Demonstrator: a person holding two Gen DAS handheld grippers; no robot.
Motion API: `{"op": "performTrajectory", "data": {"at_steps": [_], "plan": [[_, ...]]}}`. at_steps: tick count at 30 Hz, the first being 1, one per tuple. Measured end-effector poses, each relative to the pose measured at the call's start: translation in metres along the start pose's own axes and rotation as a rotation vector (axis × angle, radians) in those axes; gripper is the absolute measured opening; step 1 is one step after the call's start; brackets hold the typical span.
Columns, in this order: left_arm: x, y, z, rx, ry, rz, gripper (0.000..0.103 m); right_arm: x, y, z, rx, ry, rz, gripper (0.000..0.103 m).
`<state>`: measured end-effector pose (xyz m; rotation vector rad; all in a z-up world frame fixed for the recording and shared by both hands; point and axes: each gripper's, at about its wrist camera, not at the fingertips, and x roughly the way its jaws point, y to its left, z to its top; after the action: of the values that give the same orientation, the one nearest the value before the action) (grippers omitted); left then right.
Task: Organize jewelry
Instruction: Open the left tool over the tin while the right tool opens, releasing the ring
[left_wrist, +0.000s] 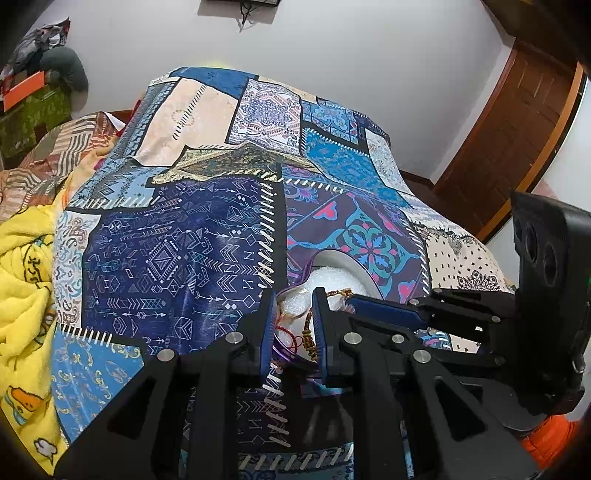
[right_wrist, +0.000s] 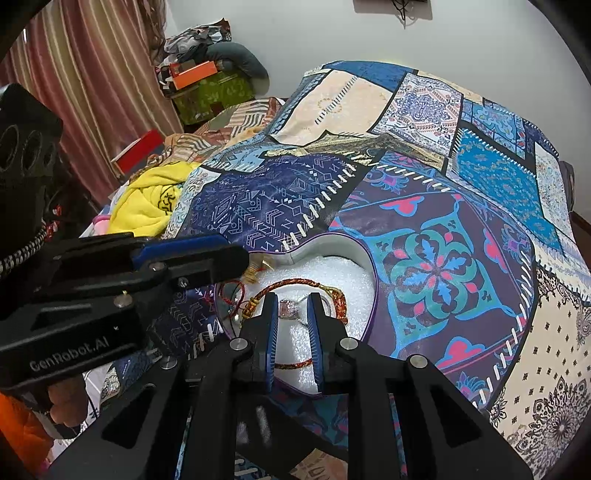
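Left tongs (left_wrist: 293, 332), as I saw them from their own camera, stood spread over the near edge of the heart-shaped box (left_wrist: 347, 263), a braided bracelet (left_wrist: 308, 341) between the pads. From the right camera, my right tongs (right_wrist: 291, 325) stood parted around a pink-stone ring (right_wrist: 289, 308) on the white foam (right_wrist: 332, 269), nothing gripped; the patchwork cloth (right_wrist: 424, 155) lay beneath.

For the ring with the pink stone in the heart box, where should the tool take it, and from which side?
Probably at the stone's setting, from above. The ring lies on the white foam of the heart box, stone towards the camera, with the braided cord bracelet looped close around it. The right tool already straddles the stone with its jaws apart; closing across the setting should avoid the cord.
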<state>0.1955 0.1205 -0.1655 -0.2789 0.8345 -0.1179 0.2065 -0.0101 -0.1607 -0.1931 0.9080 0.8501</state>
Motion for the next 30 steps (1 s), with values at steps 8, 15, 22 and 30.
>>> {"op": "performTrajectory", "data": {"at_steps": [8,15,22,30], "plan": [[-0.014,-0.001,0.002,-0.002,-0.019,0.017,0.017,-0.012,0.002,-0.002,0.001,-0.011,-0.033,0.029],[-0.039,-0.011,0.001,0.033,-0.055,0.06,0.017,-0.032,0.004,-0.004,0.005,-0.045,-0.063,0.029],[-0.061,-0.031,-0.003,0.069,-0.086,0.076,0.017,-0.062,-0.002,-0.008,0.024,-0.091,-0.098,0.029],[-0.074,-0.06,-0.006,0.1,-0.099,0.067,0.02,-0.093,-0.02,-0.019,0.068,-0.13,-0.142,0.029]]}}
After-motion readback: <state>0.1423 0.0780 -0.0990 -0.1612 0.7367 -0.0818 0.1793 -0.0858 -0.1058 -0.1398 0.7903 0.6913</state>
